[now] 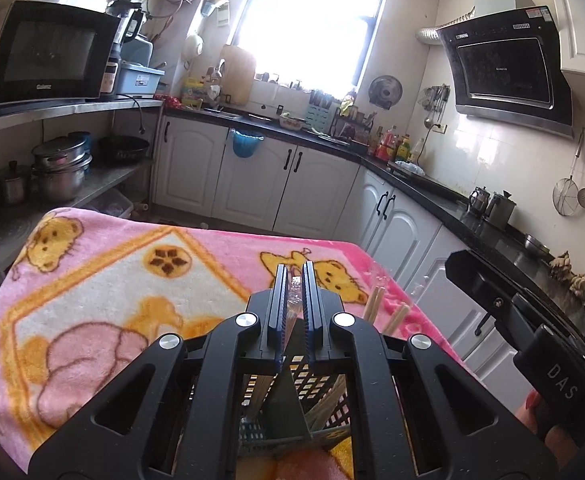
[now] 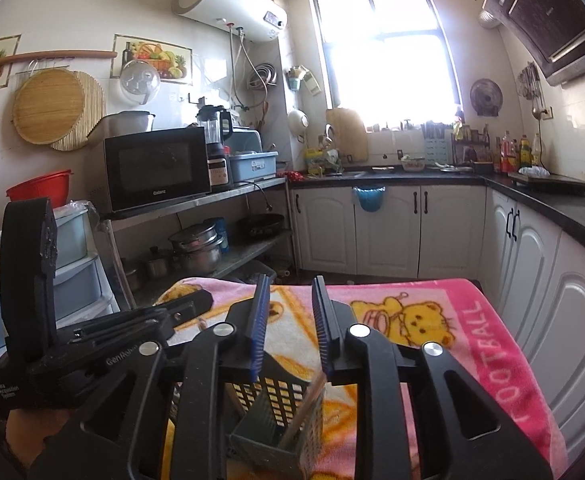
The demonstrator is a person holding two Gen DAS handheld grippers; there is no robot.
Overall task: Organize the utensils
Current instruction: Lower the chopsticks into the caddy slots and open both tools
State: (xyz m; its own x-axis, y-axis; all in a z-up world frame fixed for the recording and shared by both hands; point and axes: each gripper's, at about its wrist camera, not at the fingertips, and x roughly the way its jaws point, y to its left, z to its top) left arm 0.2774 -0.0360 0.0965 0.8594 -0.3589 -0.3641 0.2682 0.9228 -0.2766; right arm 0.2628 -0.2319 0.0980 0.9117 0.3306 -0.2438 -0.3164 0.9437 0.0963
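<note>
Your left claw [image 1: 295, 276] is pinched on a clear plastic-wrapped piece, right above the grey slotted utensil holder [image 1: 292, 404] on the pink-blanket worktop [image 1: 104, 280]. Your right claw [image 2: 290, 300] is parted narrowly, nothing gripped, over the same holder; one wooden chopstick [image 2: 304, 412] leans inside its compartment.

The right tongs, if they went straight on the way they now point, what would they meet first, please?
Probably the blanket just past the holder; the open right tongs point slightly downward over it, with nothing between them. Depth is unclear.
</note>
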